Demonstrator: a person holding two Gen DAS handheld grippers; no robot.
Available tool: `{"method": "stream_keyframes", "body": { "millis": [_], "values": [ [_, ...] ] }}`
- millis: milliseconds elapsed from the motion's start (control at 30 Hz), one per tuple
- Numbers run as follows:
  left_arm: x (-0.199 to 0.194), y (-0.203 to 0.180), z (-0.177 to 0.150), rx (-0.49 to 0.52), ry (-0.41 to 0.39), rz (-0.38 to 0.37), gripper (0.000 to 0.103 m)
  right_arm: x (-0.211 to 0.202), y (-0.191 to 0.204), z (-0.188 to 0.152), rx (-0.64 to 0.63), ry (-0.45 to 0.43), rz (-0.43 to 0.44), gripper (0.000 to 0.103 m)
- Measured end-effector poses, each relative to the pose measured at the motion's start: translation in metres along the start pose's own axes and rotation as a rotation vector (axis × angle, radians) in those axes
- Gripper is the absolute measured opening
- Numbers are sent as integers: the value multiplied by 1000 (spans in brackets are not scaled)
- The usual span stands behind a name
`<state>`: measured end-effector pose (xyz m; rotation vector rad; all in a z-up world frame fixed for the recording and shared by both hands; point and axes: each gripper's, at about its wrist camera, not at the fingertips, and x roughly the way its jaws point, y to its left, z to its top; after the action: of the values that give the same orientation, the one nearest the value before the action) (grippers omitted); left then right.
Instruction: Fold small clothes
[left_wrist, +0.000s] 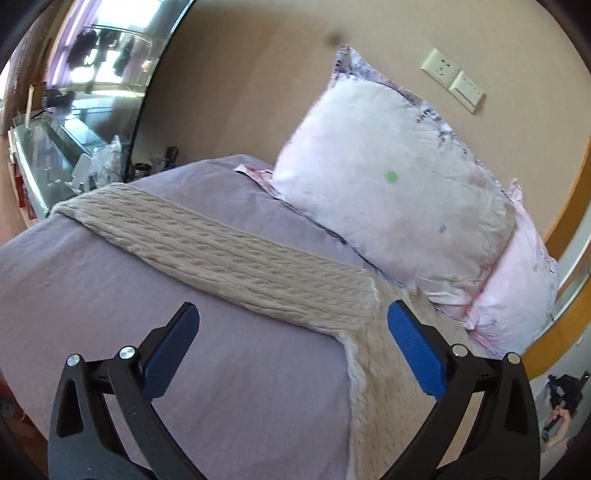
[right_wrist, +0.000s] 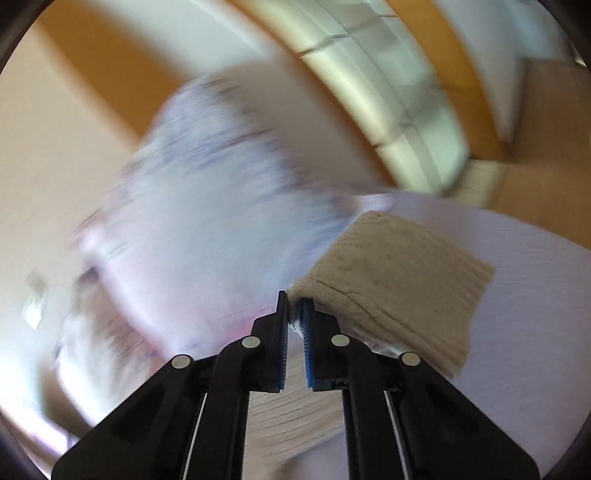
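A beige cable-knit sweater (left_wrist: 236, 254) lies across the lilac bed sheet (left_wrist: 110, 295), one sleeve stretched toward the far left. My left gripper (left_wrist: 291, 314) is open and empty, hovering just above the sweater near where the sleeve meets the body. In the right wrist view my right gripper (right_wrist: 293, 308) is shut on an edge of the sweater (right_wrist: 399, 273), which hangs lifted and doubled over to the right of the fingers. That view is blurred by motion.
Two pink floral pillows (left_wrist: 399, 192) lean against the wall behind the sweater. A desk with clutter (left_wrist: 55, 158) stands beyond the bed's far left edge. A wooden frame and window (right_wrist: 388, 110) show beyond the bed in the right wrist view.
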<state>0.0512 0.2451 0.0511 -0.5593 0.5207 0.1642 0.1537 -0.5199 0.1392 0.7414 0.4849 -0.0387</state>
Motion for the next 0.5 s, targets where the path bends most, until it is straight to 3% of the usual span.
{"method": "stream_keyframes", "body": {
  "millis": [100, 200, 267, 333, 367, 433, 500],
  "values": [
    [2, 15, 9, -51, 12, 38, 101, 14, 101, -49, -178, 139, 228, 8],
    [3, 41, 15, -203, 35, -11, 101, 46, 182, -119, -326, 409, 416, 9],
    [5, 58, 16, -301, 50, -35, 101, 56, 214, -164, -378, 566, 513, 15],
    [6, 79, 17, -400, 54, -21, 101, 47, 220, -175, -403, 560, 543, 33],
    [7, 87, 18, -429, 50, -20, 101, 42, 220, -174, -417, 519, 534, 58],
    [8, 103, 23, -471, 33, -3, 99, 24, 208, -165, -435, 415, 486, 82],
    [10, 122, 31, -511, 5, 14, 92, 14, 197, -154, -433, 387, 455, 82]
  ]
}}
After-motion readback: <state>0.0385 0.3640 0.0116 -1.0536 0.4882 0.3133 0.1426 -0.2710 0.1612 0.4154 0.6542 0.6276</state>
